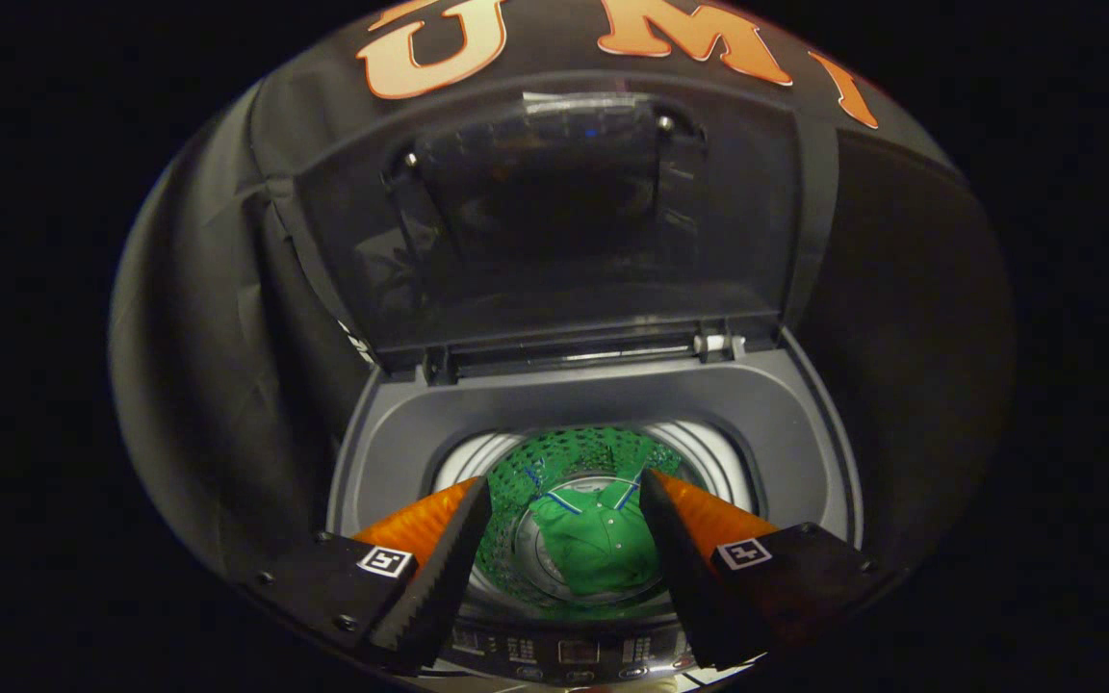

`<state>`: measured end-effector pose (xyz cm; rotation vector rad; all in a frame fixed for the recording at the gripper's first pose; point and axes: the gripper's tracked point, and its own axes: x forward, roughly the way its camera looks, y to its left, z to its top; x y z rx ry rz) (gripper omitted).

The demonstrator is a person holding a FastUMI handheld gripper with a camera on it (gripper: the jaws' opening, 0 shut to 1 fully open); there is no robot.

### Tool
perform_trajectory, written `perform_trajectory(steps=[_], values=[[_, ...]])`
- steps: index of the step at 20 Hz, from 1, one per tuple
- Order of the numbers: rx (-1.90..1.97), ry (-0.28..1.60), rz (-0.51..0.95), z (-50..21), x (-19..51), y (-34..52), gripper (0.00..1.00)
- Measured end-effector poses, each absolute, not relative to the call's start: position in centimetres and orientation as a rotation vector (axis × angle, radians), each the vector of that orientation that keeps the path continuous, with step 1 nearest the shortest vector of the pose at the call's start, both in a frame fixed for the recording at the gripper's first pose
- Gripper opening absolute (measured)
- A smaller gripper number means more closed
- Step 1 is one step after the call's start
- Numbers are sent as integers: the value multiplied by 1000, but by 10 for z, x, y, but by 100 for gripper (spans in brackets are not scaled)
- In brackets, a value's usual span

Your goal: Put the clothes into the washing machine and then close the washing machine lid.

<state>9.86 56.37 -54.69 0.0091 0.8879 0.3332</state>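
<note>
A top-loading washing machine (786,423) stands under me with its dark see-through lid (554,212) raised upright behind the opening. A green shirt with a blue-and-white collar (598,539) lies at the bottom of the steel drum (709,457). My gripper (564,496) hovers above the drum mouth, open, its two fingers spread apart with nothing between them. The shirt shows through the gap between the fingers, well below them.
The control panel (574,654) with buttons runs along the machine's front edge, just beneath the fingers. The lid's hinge bar (593,351) spans the back of the grey top. Black booth cloth hangs close around the machine on both sides and behind.
</note>
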Motion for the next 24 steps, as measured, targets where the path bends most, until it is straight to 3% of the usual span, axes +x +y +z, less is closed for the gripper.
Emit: perform_trajectory(steps=[6, 13, 17, 24], values=[[29, 658, 360, -433, 121, 561, 99], [55, 473, 377, -320, 195, 565, 98], [70, 455, 381, -308, 253, 575, 98], [22, 544, 355, -358, 327, 576, 99]])
